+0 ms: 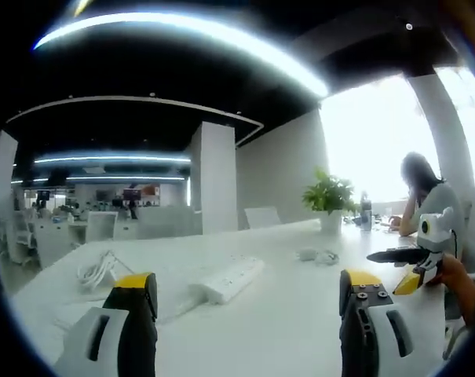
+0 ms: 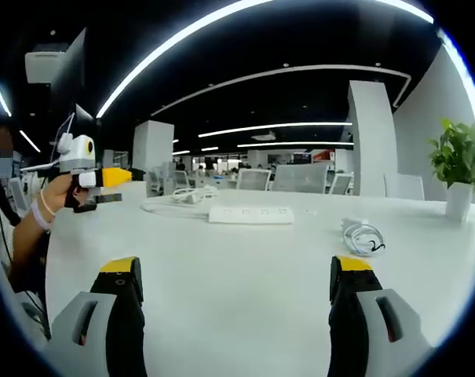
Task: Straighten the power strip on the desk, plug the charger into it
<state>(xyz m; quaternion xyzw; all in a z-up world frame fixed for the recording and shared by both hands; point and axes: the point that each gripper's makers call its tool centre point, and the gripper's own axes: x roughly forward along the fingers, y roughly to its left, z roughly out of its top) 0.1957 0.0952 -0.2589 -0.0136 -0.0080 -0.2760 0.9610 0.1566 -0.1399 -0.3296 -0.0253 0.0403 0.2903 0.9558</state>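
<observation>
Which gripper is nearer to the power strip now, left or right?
Left, probably. The power strip lies just beyond the open left gripper, toward its left jaw. From the right gripper, also open, the strip sits farther ahead across bare desk.

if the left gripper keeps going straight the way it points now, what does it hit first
Most likely the white power strip, lying on the desk just ahead between the open jaws of the left gripper. Depth is hard to judge; it could pass above it.
</observation>
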